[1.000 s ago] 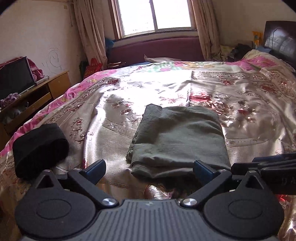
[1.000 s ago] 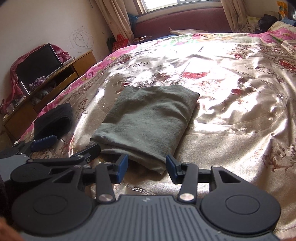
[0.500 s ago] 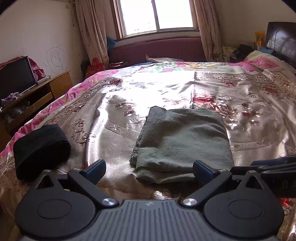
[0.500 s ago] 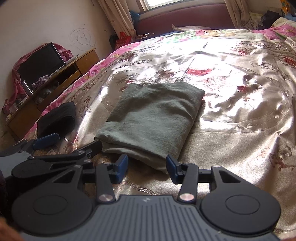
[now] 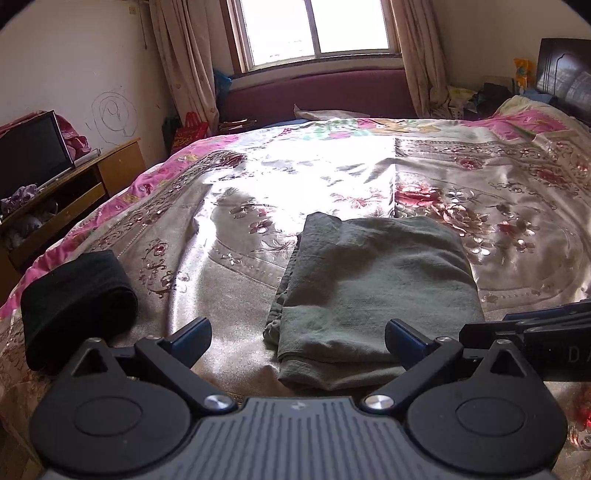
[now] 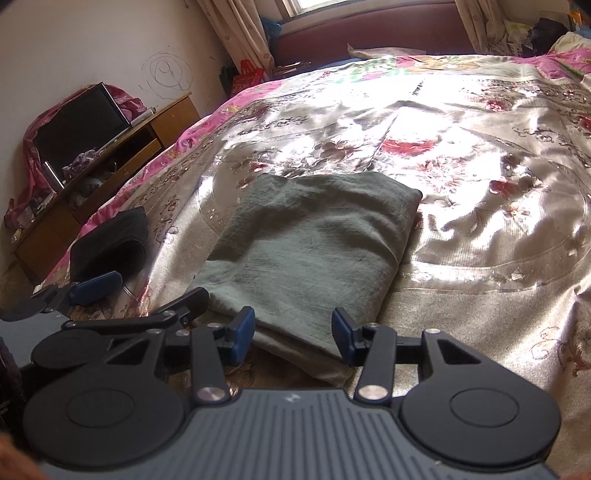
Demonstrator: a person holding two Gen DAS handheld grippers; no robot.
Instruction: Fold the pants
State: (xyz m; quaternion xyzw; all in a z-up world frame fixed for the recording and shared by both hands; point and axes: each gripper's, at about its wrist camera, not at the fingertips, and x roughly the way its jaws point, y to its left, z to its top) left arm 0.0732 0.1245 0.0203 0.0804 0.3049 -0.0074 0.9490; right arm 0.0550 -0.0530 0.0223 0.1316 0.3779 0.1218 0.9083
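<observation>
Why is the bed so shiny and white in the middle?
Left wrist view: window light bounces off the satin bedspread, washing its pattern out white. Right wrist view: the same glare sits beyond the green pants; the fisheye lens bends the edges.

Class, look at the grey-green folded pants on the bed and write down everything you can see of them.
The grey-green folded pants are a soft, slightly wrinkled, matte woven cloth, folded into a thick, roughly rectangular bundle with stacked layers showing along the near and left edges. They lie flat on the shiny floral satin bedspread, which is all that touches them. Both the left gripper and the right gripper sit open just short of the near edge, not gripping it.
</observation>
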